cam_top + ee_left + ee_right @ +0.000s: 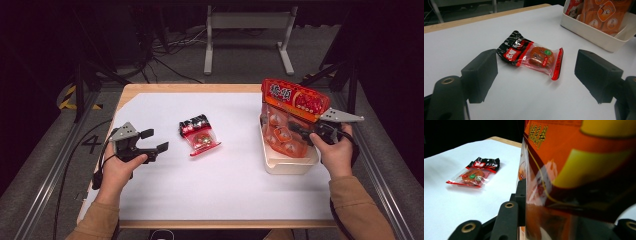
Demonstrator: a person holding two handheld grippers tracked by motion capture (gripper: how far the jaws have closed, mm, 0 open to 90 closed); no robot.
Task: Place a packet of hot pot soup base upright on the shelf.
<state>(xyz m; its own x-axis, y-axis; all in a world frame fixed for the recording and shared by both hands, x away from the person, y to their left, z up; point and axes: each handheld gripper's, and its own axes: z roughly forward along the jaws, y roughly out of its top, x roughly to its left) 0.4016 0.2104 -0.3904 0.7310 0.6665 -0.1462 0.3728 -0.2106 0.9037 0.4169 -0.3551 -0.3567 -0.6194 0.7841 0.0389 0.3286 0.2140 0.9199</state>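
I see a white surface (225,185) in a dark room, cables on the floor. The small snack packet (199,135) lies mid-surface, long axis diagonal. My left gripper (154,140) gapes empty; my right gripper (295,131) clamps the orange bag (290,117) over the tray (290,165).

Counts:
- Grippers: two. Left gripper (152,140) at 9 o'clock of table, right gripper (299,131) at 3 o'clock.
- Hands: two.
- Small red-black snack packet (199,134): one, near centre.
- Large orange snack bag (290,117): one, at 2 o'clock.
- White tray (292,163): one, at 3 o'clock.
- Table (225,185): one.
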